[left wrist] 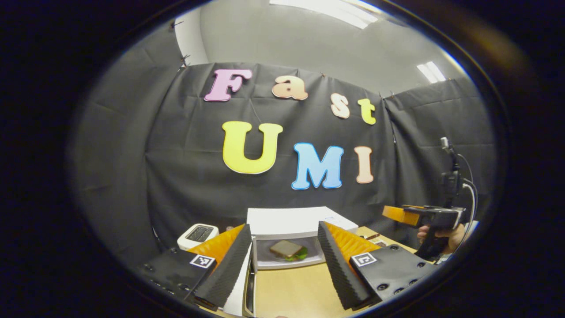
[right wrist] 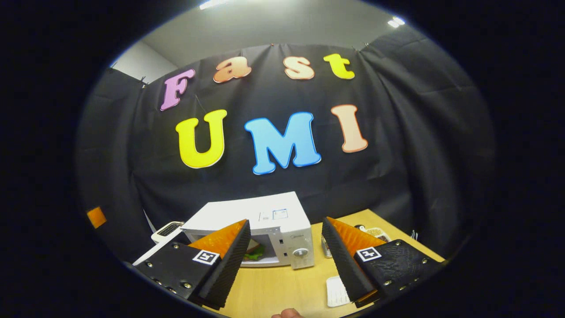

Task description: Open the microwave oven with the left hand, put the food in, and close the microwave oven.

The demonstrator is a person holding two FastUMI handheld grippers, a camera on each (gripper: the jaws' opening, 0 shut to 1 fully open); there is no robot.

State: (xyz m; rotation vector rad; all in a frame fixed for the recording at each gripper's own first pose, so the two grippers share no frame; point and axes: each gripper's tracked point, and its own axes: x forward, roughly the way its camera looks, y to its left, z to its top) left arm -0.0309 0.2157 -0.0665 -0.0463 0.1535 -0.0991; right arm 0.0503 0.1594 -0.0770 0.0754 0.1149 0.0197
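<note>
The white microwave (left wrist: 291,219) stands open straight ahead in the left gripper view. Inside it, a sandwich with green lettuce (left wrist: 288,250) lies on a pale plate (left wrist: 265,256). The door (left wrist: 238,289) hangs open edge-on, close by my left finger. My left gripper (left wrist: 283,225) is open, short of the cavity and holding nothing. In the right gripper view the microwave (right wrist: 269,216) sits ahead and slightly left, the sandwich (right wrist: 254,252) showing in its opening. My right gripper (right wrist: 286,221) is open and empty, back from the oven. Farther right, a hand holds the right gripper (left wrist: 417,215).
A white toaster (left wrist: 198,234) stands left of the microwave on the wooden table (left wrist: 295,287). The control panel with a knob (right wrist: 300,252) faces the right gripper. A small jar (right wrist: 325,248), a dish (right wrist: 376,232) and a white flat object (right wrist: 337,291) lie to the right.
</note>
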